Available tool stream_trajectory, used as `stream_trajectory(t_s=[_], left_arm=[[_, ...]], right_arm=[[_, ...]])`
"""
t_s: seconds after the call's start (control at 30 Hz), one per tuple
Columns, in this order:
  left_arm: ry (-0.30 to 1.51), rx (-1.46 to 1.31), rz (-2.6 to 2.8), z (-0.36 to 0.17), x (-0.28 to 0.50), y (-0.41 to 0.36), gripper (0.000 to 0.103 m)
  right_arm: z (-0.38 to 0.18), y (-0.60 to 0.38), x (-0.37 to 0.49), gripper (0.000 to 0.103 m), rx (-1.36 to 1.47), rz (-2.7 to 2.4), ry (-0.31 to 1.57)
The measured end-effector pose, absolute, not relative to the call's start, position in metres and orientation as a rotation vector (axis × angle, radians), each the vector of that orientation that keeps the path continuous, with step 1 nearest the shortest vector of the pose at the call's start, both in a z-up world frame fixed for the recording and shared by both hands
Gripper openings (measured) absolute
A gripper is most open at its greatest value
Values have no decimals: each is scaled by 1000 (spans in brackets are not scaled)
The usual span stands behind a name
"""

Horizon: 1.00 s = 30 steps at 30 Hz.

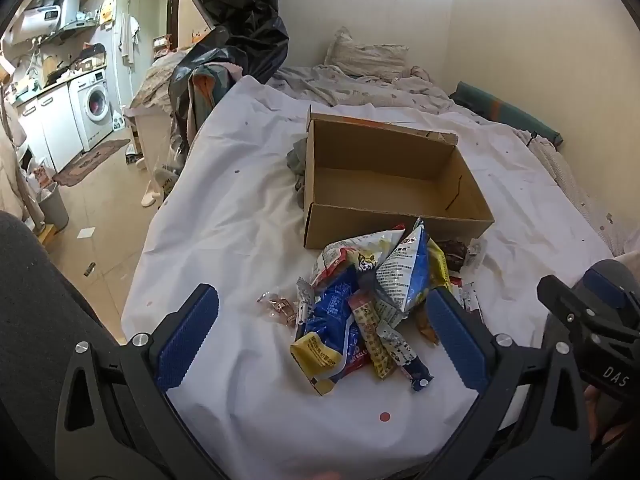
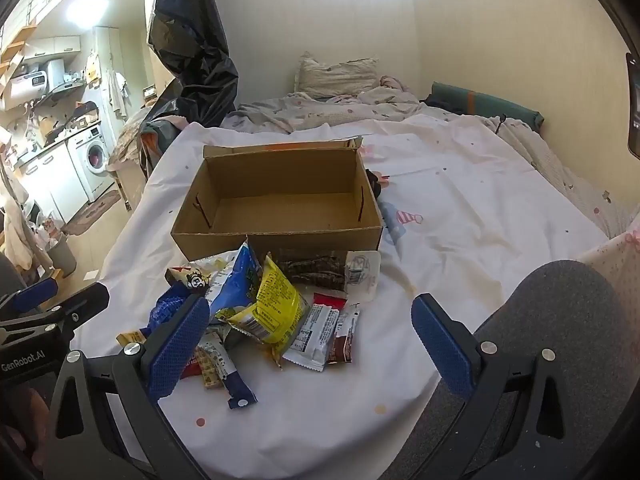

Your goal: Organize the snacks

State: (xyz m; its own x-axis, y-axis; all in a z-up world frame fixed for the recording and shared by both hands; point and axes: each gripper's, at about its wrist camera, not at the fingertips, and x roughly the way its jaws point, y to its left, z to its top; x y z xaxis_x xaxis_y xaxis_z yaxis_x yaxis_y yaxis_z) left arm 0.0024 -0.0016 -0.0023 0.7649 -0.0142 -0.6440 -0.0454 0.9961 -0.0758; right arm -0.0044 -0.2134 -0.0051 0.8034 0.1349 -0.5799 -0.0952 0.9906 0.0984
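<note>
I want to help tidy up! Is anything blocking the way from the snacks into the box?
Nothing visible does. The cardboard box is open and empty, right behind the snack pile; only its low front wall stands between them, so snacks must be lifted over.

A bed covered by a white sheet fills the room's right side, with a crumpled duvet and a pillow at its far end against cream walls. A black plastic bag hangs at the bed's left corner. Beyond the tiled floor, a washing machine sits under a cluttered counter beside white cabinets, with a brown mat in front.
</note>
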Motion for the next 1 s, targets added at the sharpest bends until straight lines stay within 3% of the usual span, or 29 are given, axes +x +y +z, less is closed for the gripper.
stream_trajectory(t_s=[1.0], left_arm=[[703,-98,15,-3,3,-2,103]], right_arm=[[-11,-217,1,103,78,117,637]])
